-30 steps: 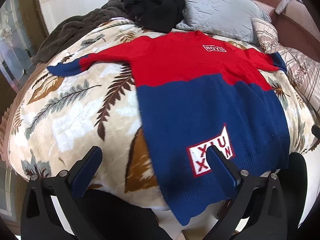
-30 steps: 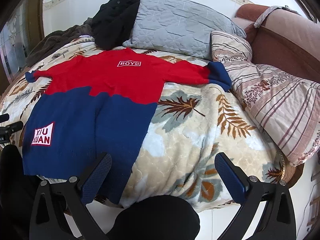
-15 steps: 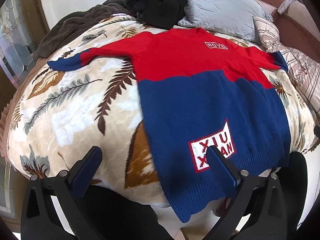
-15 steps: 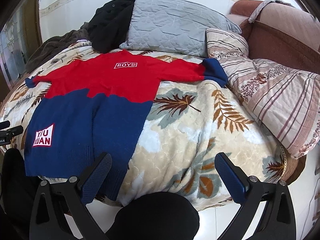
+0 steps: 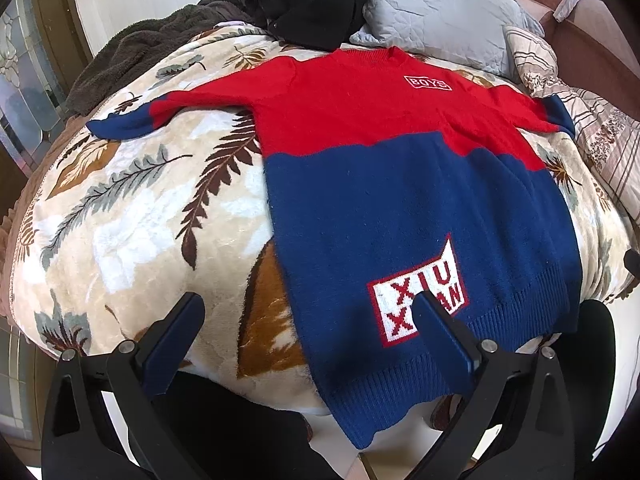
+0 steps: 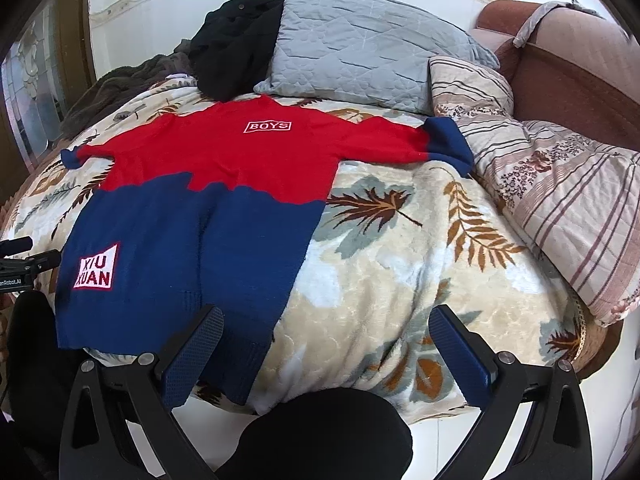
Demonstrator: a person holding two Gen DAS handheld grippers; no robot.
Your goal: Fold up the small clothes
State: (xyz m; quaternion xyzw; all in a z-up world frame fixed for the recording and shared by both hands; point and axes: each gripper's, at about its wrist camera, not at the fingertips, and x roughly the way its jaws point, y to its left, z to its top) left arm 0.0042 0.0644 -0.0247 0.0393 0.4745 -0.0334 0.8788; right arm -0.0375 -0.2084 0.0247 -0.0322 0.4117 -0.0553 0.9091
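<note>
- A red and blue sweater (image 5: pixel 384 184) is spread flat, front up, on a leaf-patterned blanket (image 5: pixel 132 216); its sleeves are stretched out to both sides and its hem is draped over the near edge.
- The left gripper (image 5: pixel 308 320) is held above the hem, jaws wide apart, nothing gripped.
- The right gripper (image 6: pixel 326 332) is held beyond the sweater's right edge, jaws likewise apart and empty.
- A grey pillow (image 6: pixel 360 52) is seen behind the collar.

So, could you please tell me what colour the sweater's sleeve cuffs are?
Navy blue sleeve cuffs on the sweater; clearest in the right wrist view.
</note>
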